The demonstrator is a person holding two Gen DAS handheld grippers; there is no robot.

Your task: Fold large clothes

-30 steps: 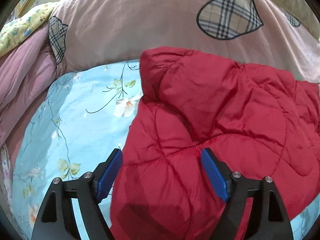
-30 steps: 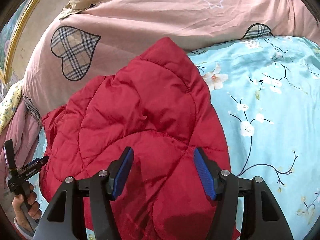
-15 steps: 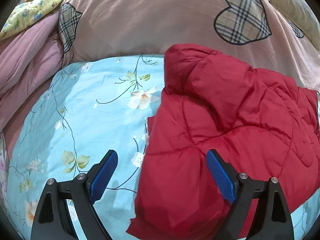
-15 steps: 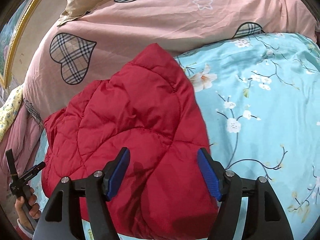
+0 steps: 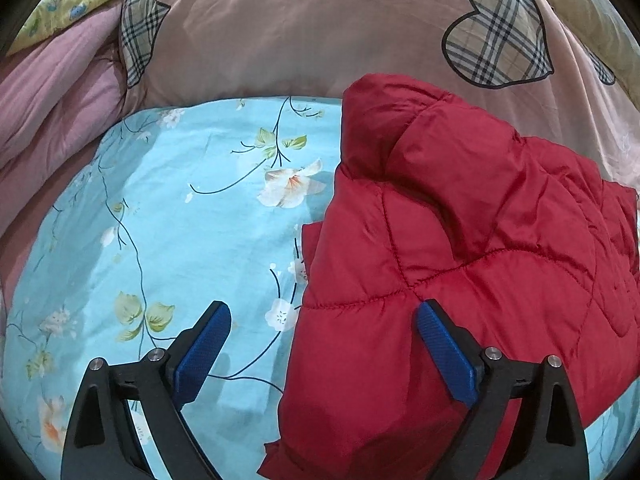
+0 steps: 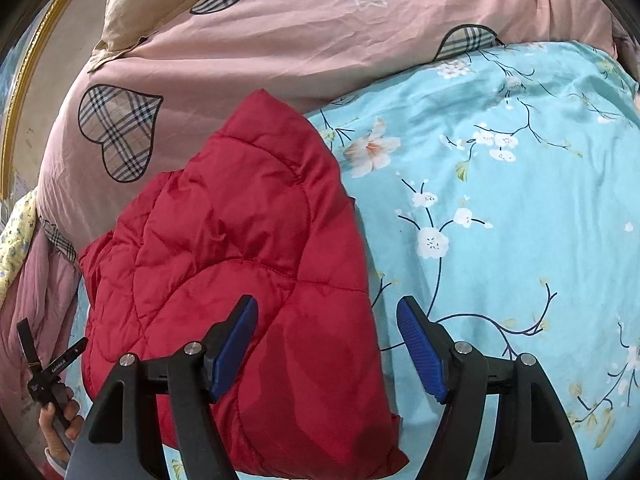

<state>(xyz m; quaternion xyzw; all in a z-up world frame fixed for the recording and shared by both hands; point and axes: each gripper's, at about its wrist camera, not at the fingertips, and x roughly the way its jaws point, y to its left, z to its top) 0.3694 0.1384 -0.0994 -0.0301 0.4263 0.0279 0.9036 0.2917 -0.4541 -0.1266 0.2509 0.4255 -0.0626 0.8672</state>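
Your left gripper (image 5: 320, 340) is wide open, holding nothing. Its right pad sits over the jacket's near-left panel, its left pad over bare sheet, so it straddles the jacket's left edge without visibly touching it.

Your right gripper (image 6: 326, 344) is equally wide open and empty, mirrored: left pad over the jacket's near-right panel, right pad over sheet, straddling the right edge.

The red quilted jacket (image 5: 460, 260) lies flat on the light-blue floral bedsheet (image 5: 192, 220), already folded into a compact block. Its far end butts against the pink duvet with plaid hearts (image 5: 300, 28); its near end is just ahead of both grippers. The long axis runs away from you, from the near hem toward the duvet.

Key relation: the jacket sits between your two grippers, each about equally near its own side edge. Judgement: any further fold calls for both to grip the near corners and carry them toward the duvet end.

Pose: both grippers point forward and down at the jacket, roughly level. In the right wrist view your left hand (image 6: 60, 420) shows left of the jacket, gripping its handle.

Risk, as a guess: the puffy fill springs back.
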